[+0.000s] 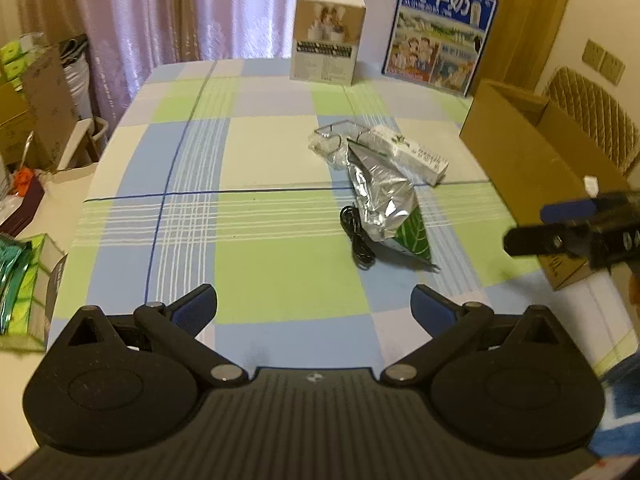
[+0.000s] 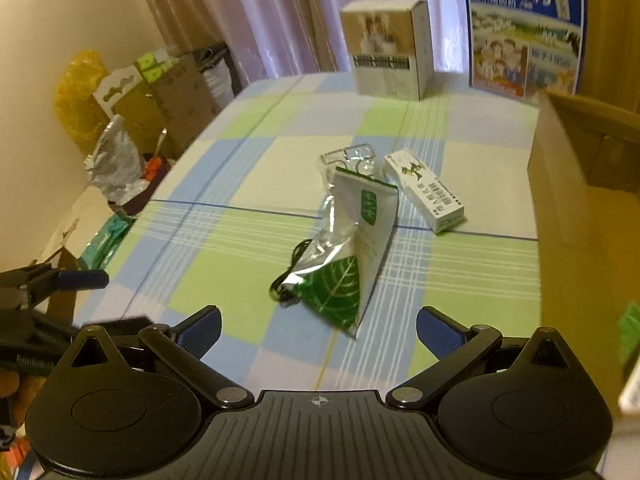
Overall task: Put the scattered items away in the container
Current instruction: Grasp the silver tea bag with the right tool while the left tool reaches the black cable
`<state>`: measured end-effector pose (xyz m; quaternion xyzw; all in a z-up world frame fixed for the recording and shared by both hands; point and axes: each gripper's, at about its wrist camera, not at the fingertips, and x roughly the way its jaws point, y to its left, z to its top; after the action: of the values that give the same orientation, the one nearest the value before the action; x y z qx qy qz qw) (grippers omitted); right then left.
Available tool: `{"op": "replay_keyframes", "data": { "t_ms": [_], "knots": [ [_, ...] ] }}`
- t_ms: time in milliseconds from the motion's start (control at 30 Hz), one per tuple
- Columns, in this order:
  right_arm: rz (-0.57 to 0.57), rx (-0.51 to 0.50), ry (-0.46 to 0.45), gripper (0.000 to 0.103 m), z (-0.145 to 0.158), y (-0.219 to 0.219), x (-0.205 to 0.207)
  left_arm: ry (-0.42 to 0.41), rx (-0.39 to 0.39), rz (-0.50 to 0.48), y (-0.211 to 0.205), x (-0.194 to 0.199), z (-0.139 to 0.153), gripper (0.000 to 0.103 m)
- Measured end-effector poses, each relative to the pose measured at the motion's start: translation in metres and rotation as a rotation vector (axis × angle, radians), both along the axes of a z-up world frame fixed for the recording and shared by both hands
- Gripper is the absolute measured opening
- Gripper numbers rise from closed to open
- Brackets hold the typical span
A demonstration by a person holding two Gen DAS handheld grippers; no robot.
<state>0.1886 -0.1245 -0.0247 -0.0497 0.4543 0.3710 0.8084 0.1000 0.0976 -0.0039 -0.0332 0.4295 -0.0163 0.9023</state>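
Observation:
A silver and green foil pouch [image 1: 386,204] [image 2: 352,248] lies in the middle of the checked tablecloth. Beside it a coiled black cable [image 1: 358,240] [image 2: 290,284] sits partly under the pouch. Behind are a long white carton [image 1: 412,152] [image 2: 426,192] and a clear plastic packet [image 1: 332,140] [image 2: 350,160]. An open cardboard box [image 1: 532,160] [image 2: 576,184] stands at the table's right edge. My left gripper [image 1: 314,308] is open above the near edge, nothing between its fingers. My right gripper [image 2: 318,330] is open just short of the pouch, and also shows at the right of the left wrist view [image 1: 532,224].
A beige printed box [image 1: 326,38] [image 2: 390,50] and a blue milk carton case [image 1: 438,34] [image 2: 524,30] stand at the table's far edge. Cardboard boxes and bags [image 2: 152,96] crowd the floor to the left. A quilted chair back [image 1: 592,116] sits behind the cardboard box.

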Motion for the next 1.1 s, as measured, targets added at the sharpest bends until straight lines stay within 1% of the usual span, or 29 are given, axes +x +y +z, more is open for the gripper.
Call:
{"op": "replay_keyframes", "data": {
  "t_ms": [200, 333, 433, 667, 800, 833, 867, 900, 967, 1033, 1100],
  "knots": [
    [-0.029, -0.025, 0.079, 0.101, -0.03, 0.023, 0.047, 0.038, 0.055, -0.102, -0.005, 0.039, -0.029, 0.1],
    [-0.039, -0.057, 0.09, 0.101, -0.045, 0.038, 0.069, 0.065, 0.052, -0.155, -0.01, 0.059, -0.048, 0.096],
    [-0.039, -0.065, 0.107, 0.101, -0.055, 0.048, 0.083, 0.076, 0.053, -0.173, -0.014, 0.071, -0.06, 0.093],
    [-0.055, -0.088, 0.14, 0.101, -0.074, 0.071, 0.106, 0.081, 0.048, -0.182, -0.013, 0.087, -0.074, 0.093],
    [-0.059, -0.14, 0.128, 0.101, -0.083, 0.084, 0.114, 0.077, 0.041, -0.173, -0.009, 0.092, -0.077, 0.093],
    [-0.06, -0.157, 0.125, 0.098, -0.085, 0.087, 0.115, 0.077, 0.039, -0.172, -0.009, 0.092, -0.078, 0.093],
    [-0.057, -0.17, 0.123, 0.094, -0.087, 0.089, 0.115, 0.076, 0.038, -0.172, -0.009, 0.093, -0.078, 0.093],
    [-0.055, -0.182, 0.124, 0.085, -0.089, 0.09, 0.115, 0.075, 0.039, -0.173, -0.009, 0.094, -0.079, 0.093],
    [-0.051, -0.183, 0.139, 0.084, -0.093, 0.09, 0.115, 0.075, 0.038, -0.173, -0.009, 0.095, -0.08, 0.093],
    [-0.038, -0.188, 0.131, 0.083, -0.093, 0.091, 0.114, 0.075, 0.032, -0.177, -0.01, 0.096, -0.081, 0.093],
    [-0.025, -0.191, 0.125, 0.078, -0.092, 0.089, 0.114, 0.077, 0.033, -0.182, -0.012, 0.097, -0.083, 0.093]
  ]
}}
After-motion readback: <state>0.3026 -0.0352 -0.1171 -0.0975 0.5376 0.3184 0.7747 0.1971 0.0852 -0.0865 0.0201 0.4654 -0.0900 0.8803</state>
